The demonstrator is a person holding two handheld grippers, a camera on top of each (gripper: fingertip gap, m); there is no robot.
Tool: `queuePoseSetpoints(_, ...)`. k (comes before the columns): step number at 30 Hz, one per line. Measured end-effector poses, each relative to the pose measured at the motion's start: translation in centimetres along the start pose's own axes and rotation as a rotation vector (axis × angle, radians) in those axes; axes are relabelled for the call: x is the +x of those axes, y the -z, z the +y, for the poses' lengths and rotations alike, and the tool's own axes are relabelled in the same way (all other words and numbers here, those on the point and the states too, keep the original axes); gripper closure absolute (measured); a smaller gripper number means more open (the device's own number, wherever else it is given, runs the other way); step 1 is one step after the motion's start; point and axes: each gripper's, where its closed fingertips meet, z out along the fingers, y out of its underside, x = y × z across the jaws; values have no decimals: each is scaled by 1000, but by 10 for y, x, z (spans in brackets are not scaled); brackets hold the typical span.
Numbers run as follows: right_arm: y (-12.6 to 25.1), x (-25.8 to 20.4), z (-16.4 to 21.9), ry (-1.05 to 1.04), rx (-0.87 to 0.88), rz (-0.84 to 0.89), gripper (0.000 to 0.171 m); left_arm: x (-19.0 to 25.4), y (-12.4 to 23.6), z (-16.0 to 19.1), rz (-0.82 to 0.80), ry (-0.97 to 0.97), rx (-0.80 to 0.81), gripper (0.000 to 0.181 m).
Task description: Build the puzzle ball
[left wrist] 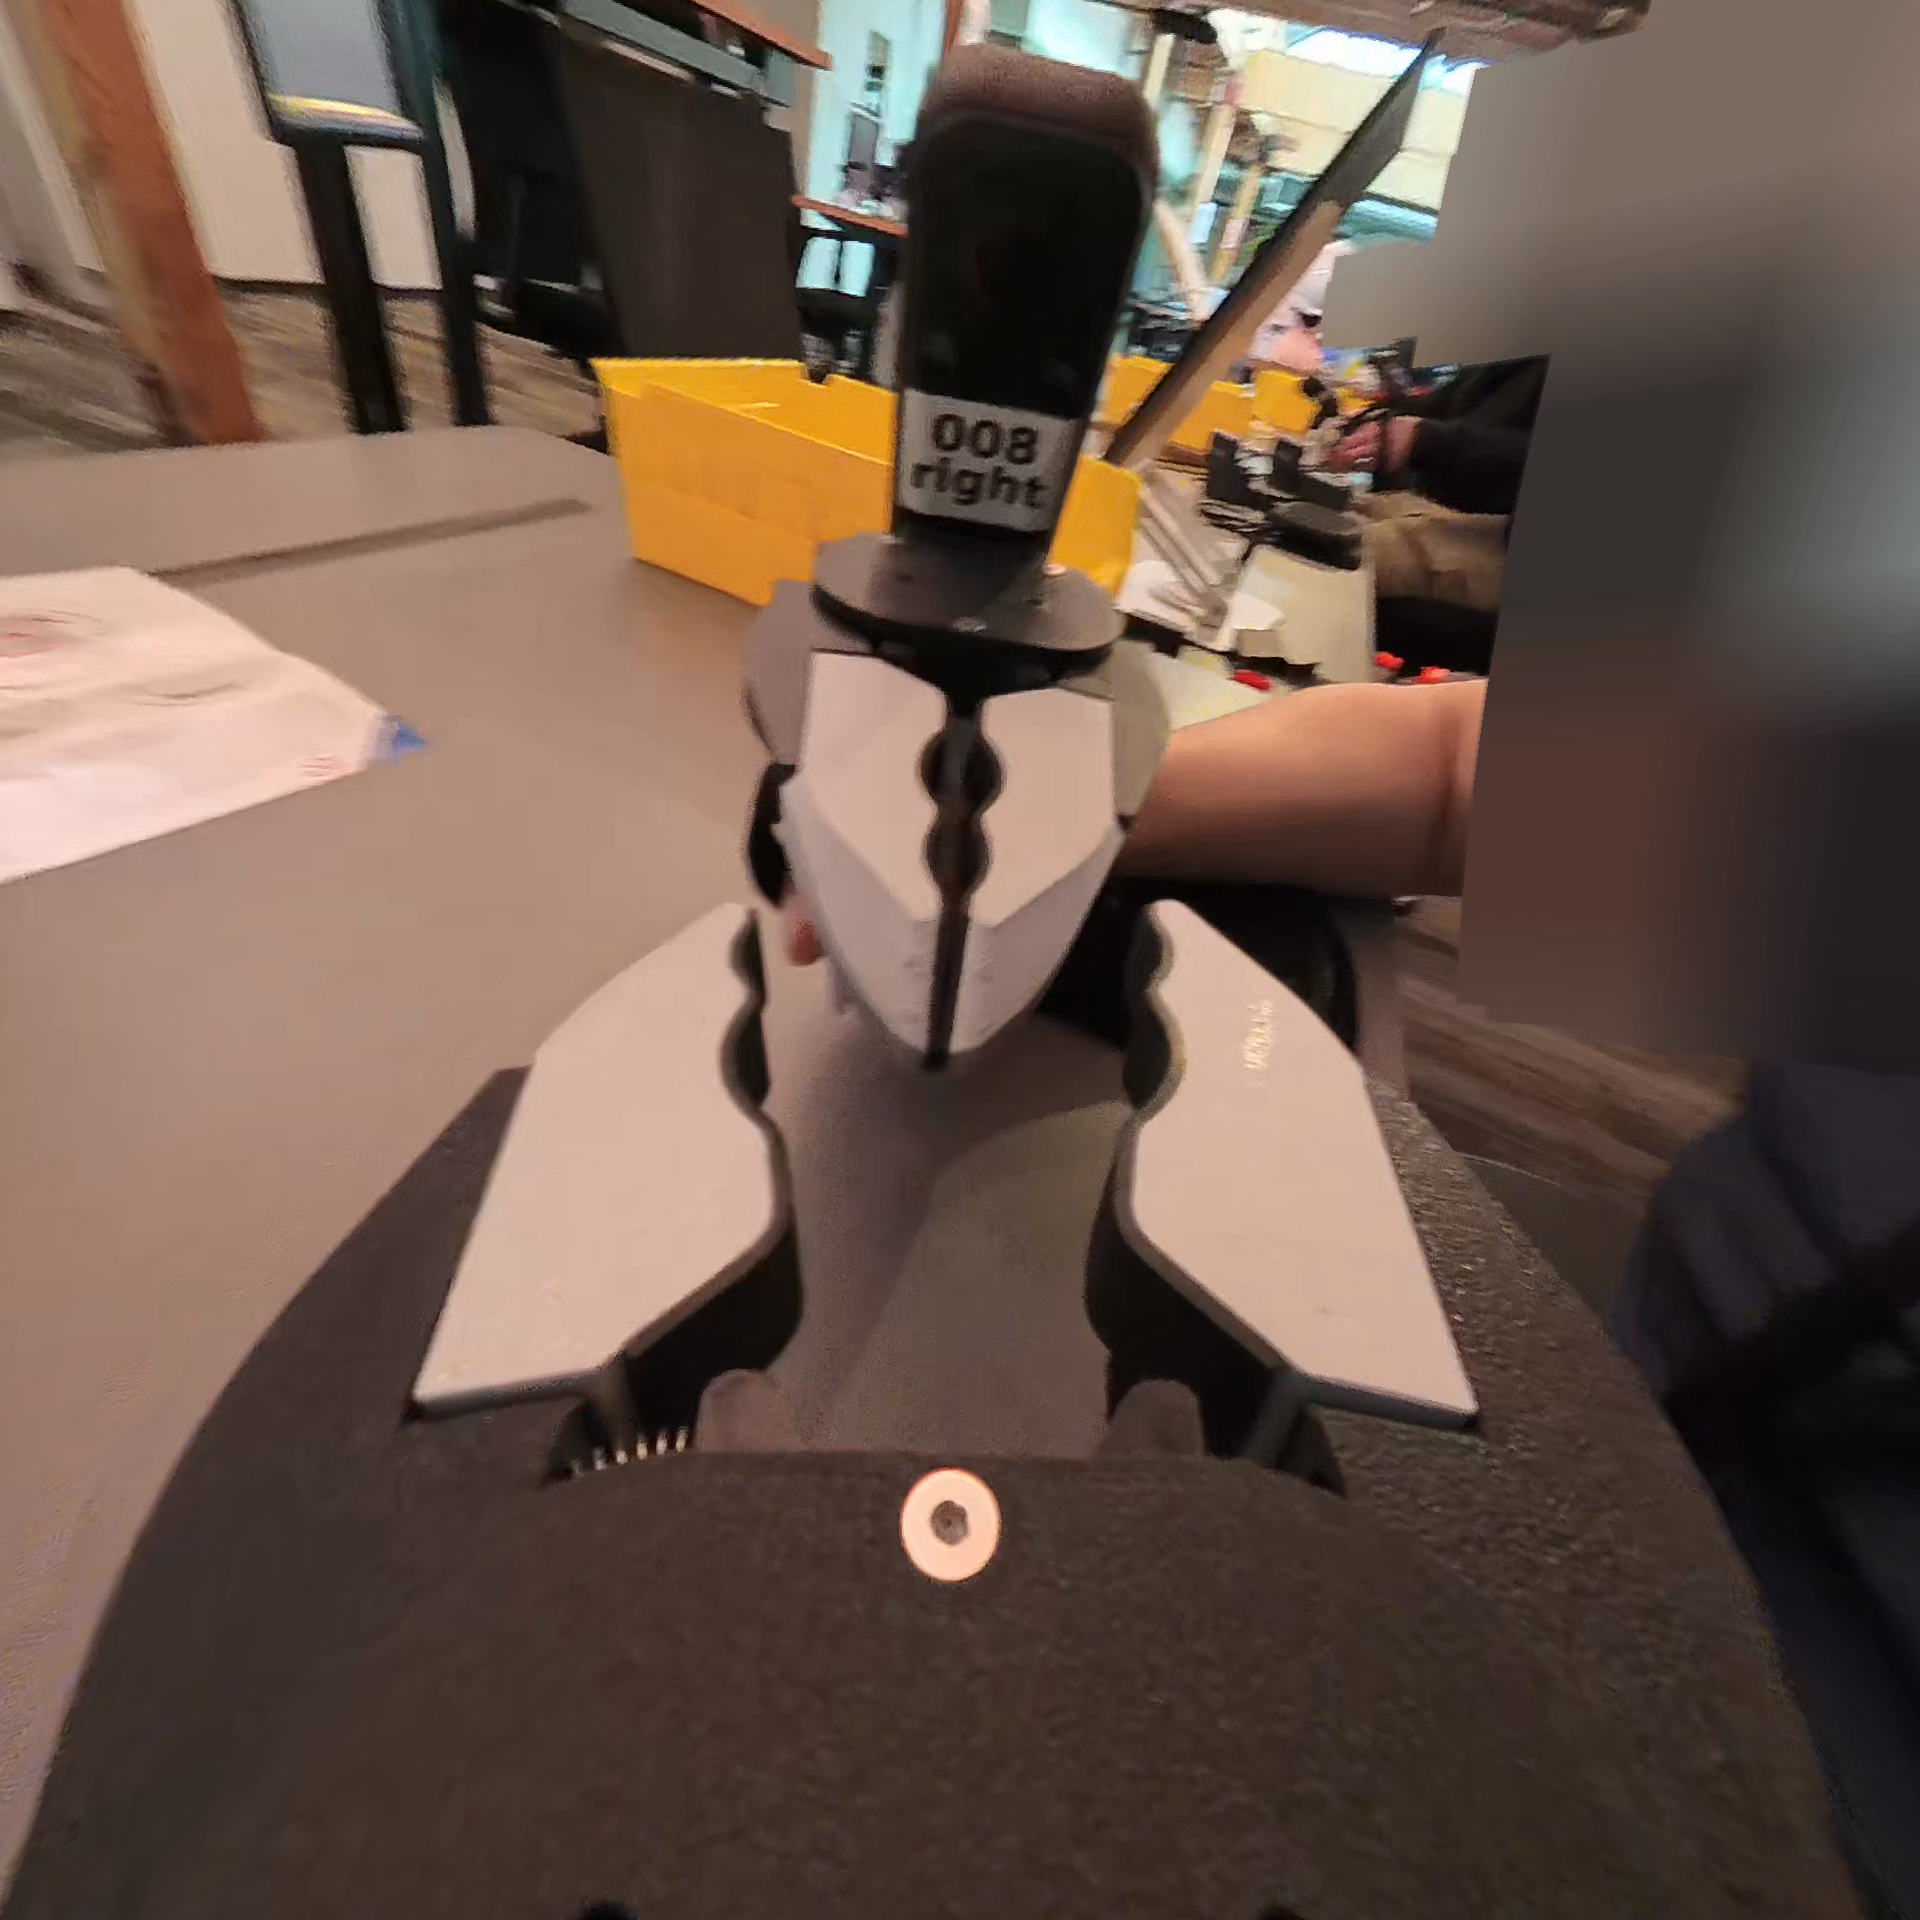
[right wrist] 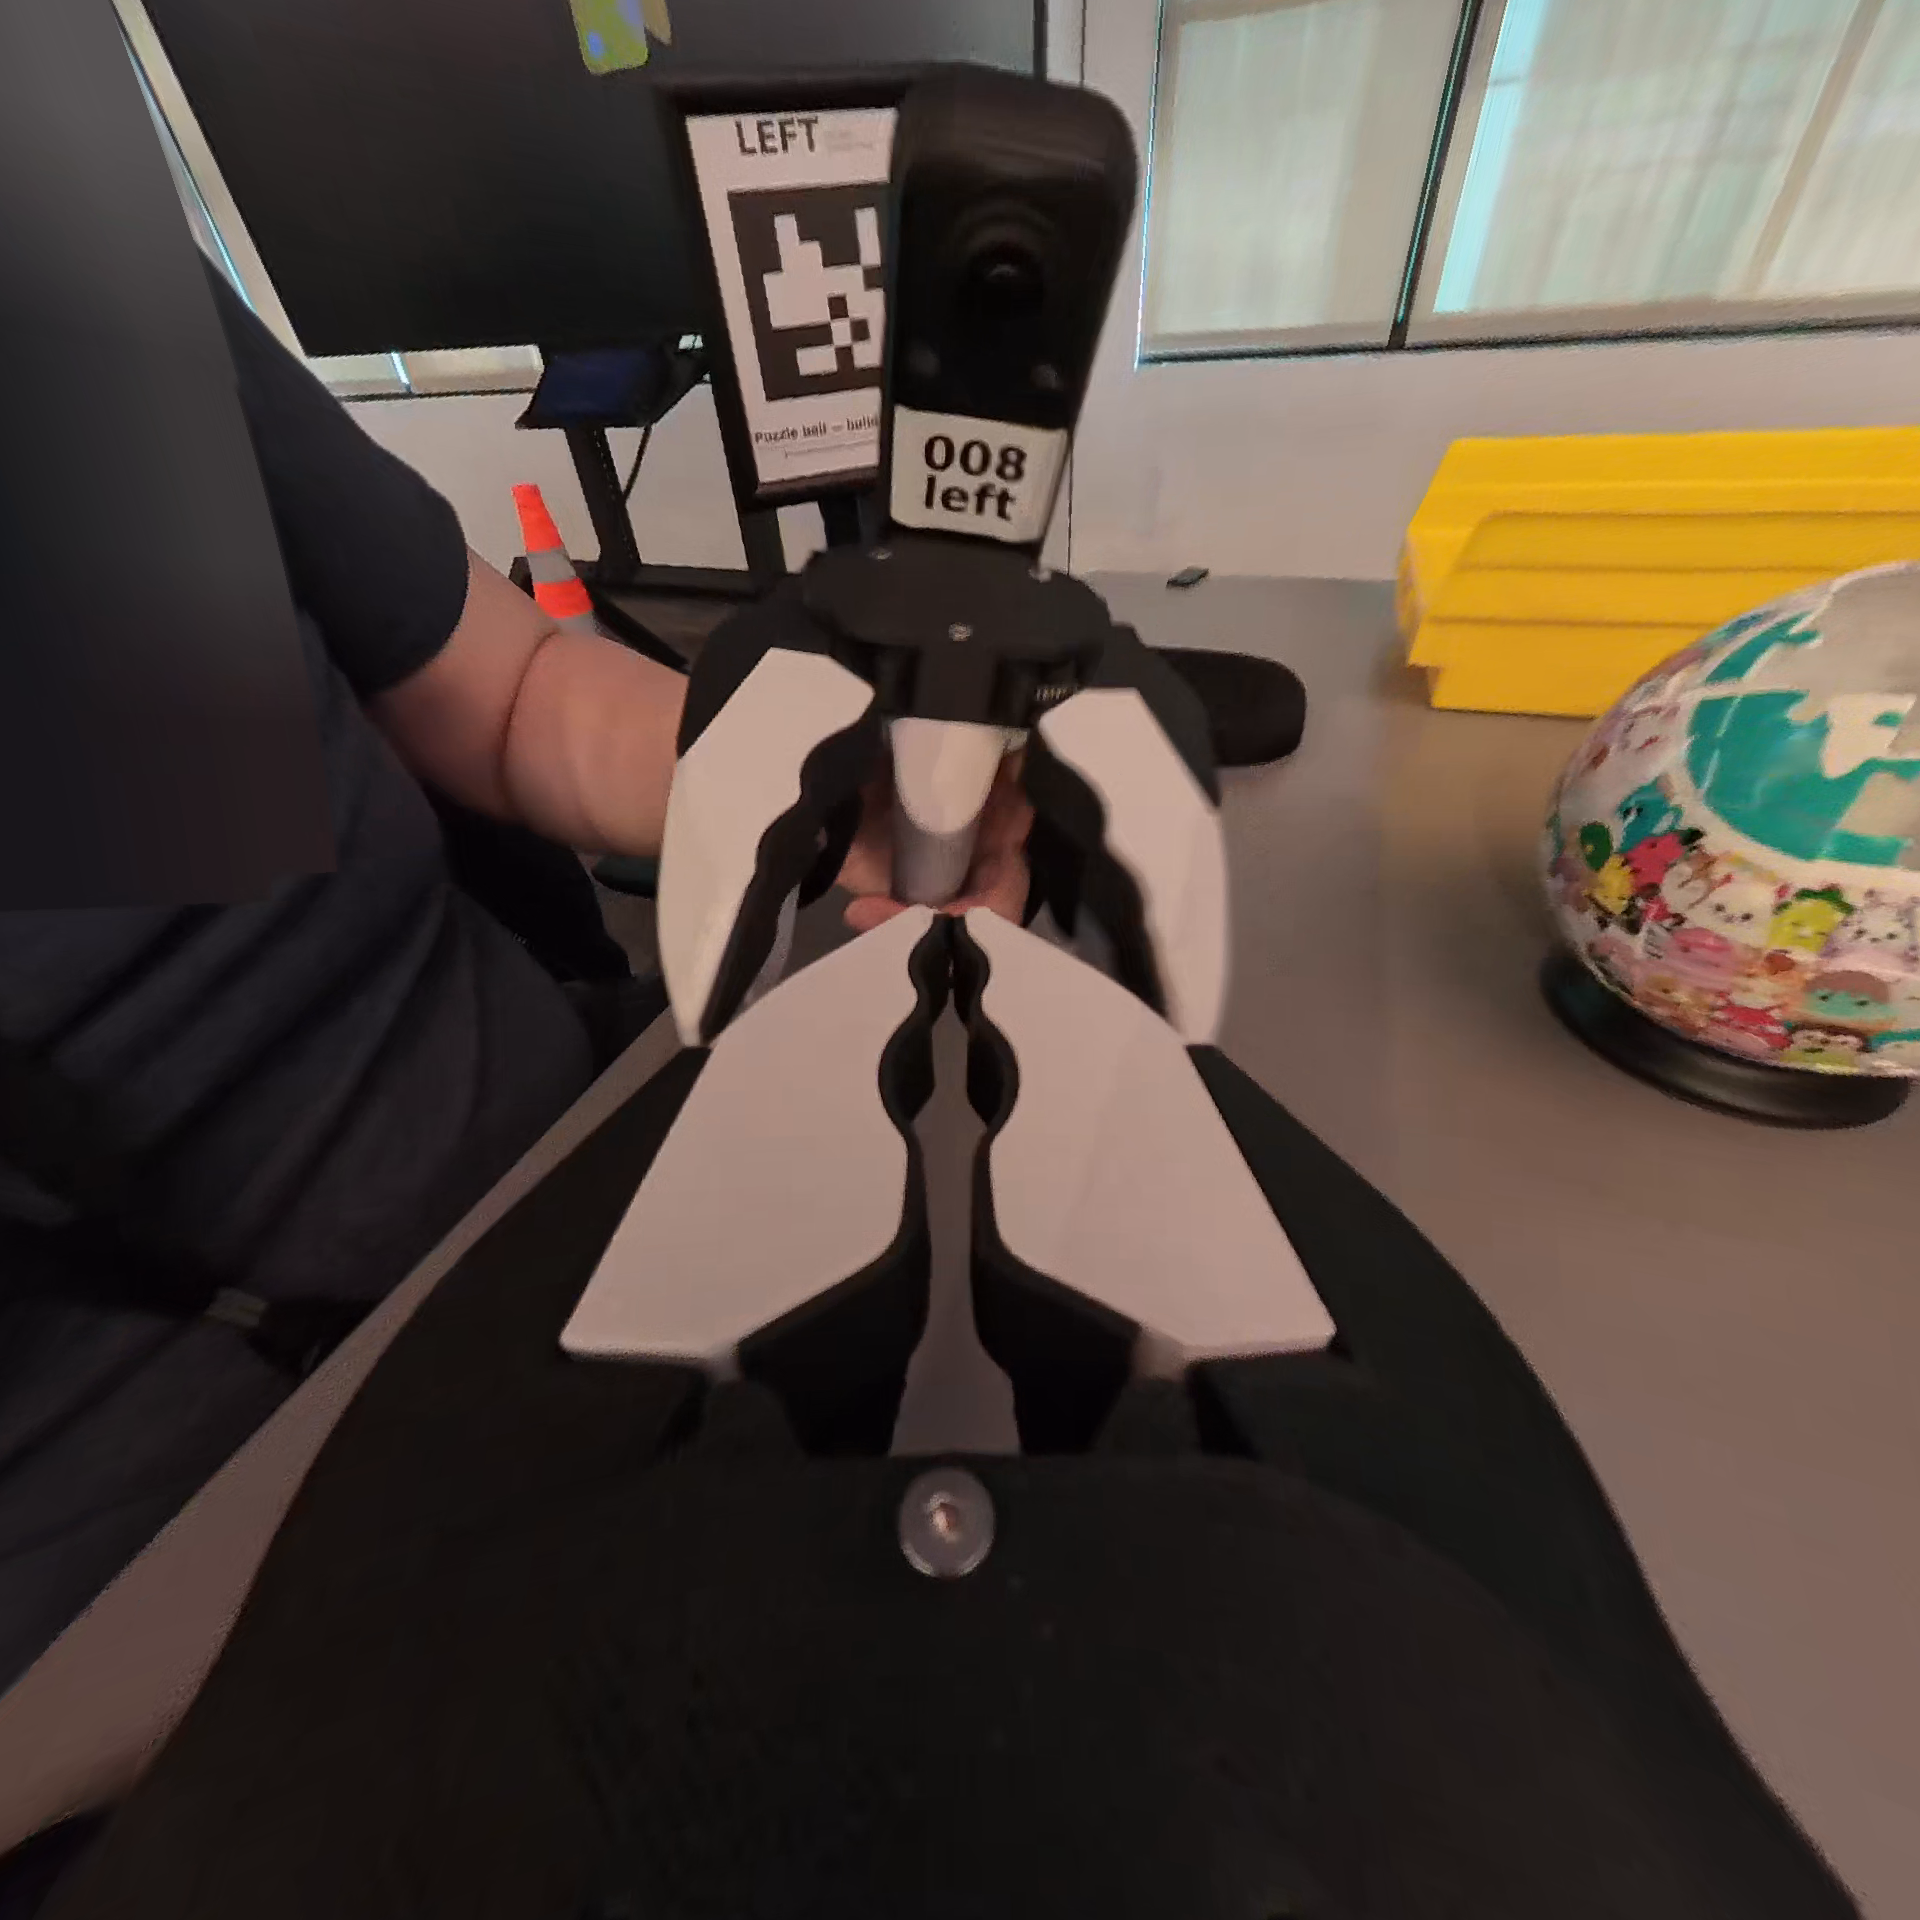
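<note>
The puzzle ball (right wrist: 1745, 852), partly built and covered in colourful cartoon figures, stands on a black ring base at the right of the grey table (right wrist: 1455, 1195); its top is open. My two grippers face each other, tip to tip, above the table's near edge. My left gripper (left wrist: 951, 935) is open; in the right wrist view (right wrist: 945, 1023) its fingers spread wide. My right gripper (right wrist: 945, 920) is shut, fingertips together, and I see no piece between them. In the left wrist view its closed tips (left wrist: 935, 1039) sit between my left gripper's open fingers without touching them.
Stacked yellow bins (right wrist: 1662, 561) stand behind the ball and show in the left wrist view (left wrist: 748, 468). A white sheet (left wrist: 135, 707) lies on the table. A person's forearm (left wrist: 1309, 790) is behind the right gripper. A marker sign on a stand (right wrist: 800, 291) stands behind the left gripper. Less than 4 cm separates the two grippers' tips. The puzzle ball (right wrist: 1745, 852) lies around 15 cm away from my left fingertips.
</note>
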Motion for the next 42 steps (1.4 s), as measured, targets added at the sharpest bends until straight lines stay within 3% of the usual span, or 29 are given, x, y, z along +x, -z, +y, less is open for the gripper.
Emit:
queuePoseSetpoints(4,10,-8,-16,-127,160,-32,171,9,-16,1,57,66,9,127)
queuePoseSetpoints(11,9,-17,-16,-112,154,-69,170,17,-17,1,79,39,55,131)
queuePoseSetpoints(14,-1,-26,-10,-63,92,-96,170,23,-9,9,67,0,47,130)
queuePoseSetpoints(18,-17,-25,-8,-183,49,-131,171,20,6,10,63,124,86,130)
queuePoseSetpoints(23,-12,0,-37,-80,49,-81,171,-4,45,2,-9,117,129,128)
queuePoseSetpoints(27,12,80,-55,112,-171,-62,167,-51,105,10,-224,46,138,128)
queuePoseSetpoints(28,14,103,-57,172,-230,-64,153,-58,117,11,-256,34,136,129)
queuePoseSetpoints(30,10,142,-58,235,-345,-102,145,-69,133,13,-316,21,125,129)
queuePoseSetpoints(32,-2,157,-60,241,-422,-193,133,-76,143,13,-364,14,112,128)
queuePoseSetpoints(35,-14,175,-39,297,-607,-260,132,-77,150,17,-409,9,79,129)
queuePoseSetpoints(42,-30,188,-10,363,-840,-389,134,-65,155,23,-441,18,28,130)
